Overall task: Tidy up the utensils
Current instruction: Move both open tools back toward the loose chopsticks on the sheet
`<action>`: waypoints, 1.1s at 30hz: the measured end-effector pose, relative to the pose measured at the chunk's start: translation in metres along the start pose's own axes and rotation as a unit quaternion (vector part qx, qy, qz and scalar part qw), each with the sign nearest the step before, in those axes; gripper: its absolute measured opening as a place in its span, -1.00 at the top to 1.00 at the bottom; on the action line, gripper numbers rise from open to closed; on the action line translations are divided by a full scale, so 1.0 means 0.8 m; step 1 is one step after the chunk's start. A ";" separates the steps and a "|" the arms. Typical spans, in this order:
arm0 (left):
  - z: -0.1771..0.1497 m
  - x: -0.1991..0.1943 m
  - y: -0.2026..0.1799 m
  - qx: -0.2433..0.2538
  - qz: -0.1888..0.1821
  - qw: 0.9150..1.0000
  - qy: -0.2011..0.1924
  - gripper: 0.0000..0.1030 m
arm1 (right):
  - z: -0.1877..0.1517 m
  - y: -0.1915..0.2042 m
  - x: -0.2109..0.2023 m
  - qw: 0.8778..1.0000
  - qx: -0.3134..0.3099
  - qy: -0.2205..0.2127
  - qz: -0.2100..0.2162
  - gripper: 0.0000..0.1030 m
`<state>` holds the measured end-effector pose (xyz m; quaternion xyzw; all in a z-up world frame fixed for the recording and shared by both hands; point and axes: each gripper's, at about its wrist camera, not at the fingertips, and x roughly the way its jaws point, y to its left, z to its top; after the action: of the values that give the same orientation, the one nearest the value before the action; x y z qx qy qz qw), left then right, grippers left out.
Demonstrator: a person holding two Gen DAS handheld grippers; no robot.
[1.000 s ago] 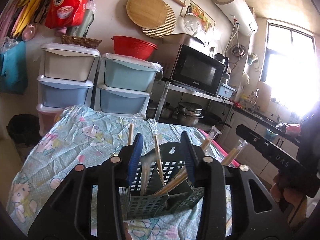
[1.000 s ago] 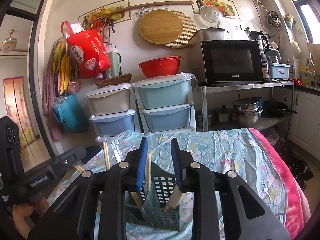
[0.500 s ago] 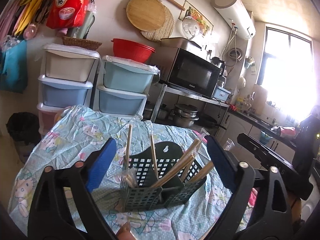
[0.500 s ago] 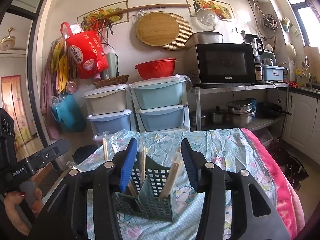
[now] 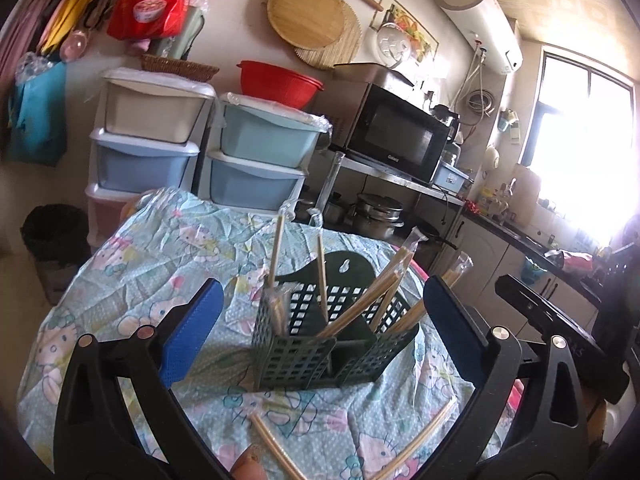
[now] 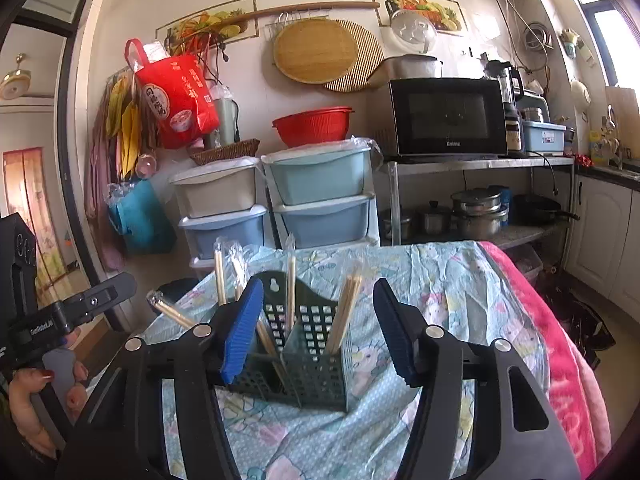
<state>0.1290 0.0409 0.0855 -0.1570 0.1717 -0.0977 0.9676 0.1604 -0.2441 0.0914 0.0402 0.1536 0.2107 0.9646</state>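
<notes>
A dark green slotted utensil caddy [image 5: 320, 344] stands on the table with several wrapped chopstick pairs [image 5: 360, 308] upright or leaning in its compartments. It also shows in the right wrist view [image 6: 308, 356]. My left gripper [image 5: 320, 332] is wide open and empty, its blue pads on either side of the caddy, apart from it. My right gripper [image 6: 318, 332] is open and empty, also framing the caddy. Two loose chopstick pairs [image 5: 276, 452] lie on the cloth in front of the caddy.
The table has a light blue cartoon-print cloth [image 5: 132, 264] and a pink blanket edge [image 6: 560, 352] at the right. Stacked plastic drawers [image 5: 256, 160], a metal rack with a microwave [image 5: 396, 136] and pots stand behind.
Both grippers have opened wide, releasing the chopsticks they held over the caddy, and have pulled back slightly. The chopsticks now stand in the caddy.
</notes>
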 end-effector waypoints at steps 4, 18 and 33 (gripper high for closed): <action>-0.007 -0.005 0.004 -0.006 0.002 1.000 0.002 -0.79 | -0.010 0.003 -0.002 1.000 0.002 0.010 0.003 -0.14; -0.031 -0.006 0.012 -0.004 0.004 1.000 0.028 -0.79 | -0.032 0.018 -0.007 0.999 -0.010 0.033 0.002 -0.21; -0.067 0.008 0.025 -0.002 0.023 0.997 0.072 -0.79 | -0.061 0.001 -0.008 0.998 0.006 0.068 -0.009 -0.25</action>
<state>0.1179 0.0437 0.0294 -0.1478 0.2446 -0.0858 0.9545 0.1395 -0.2449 0.0473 0.0304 0.2201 0.2030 0.9536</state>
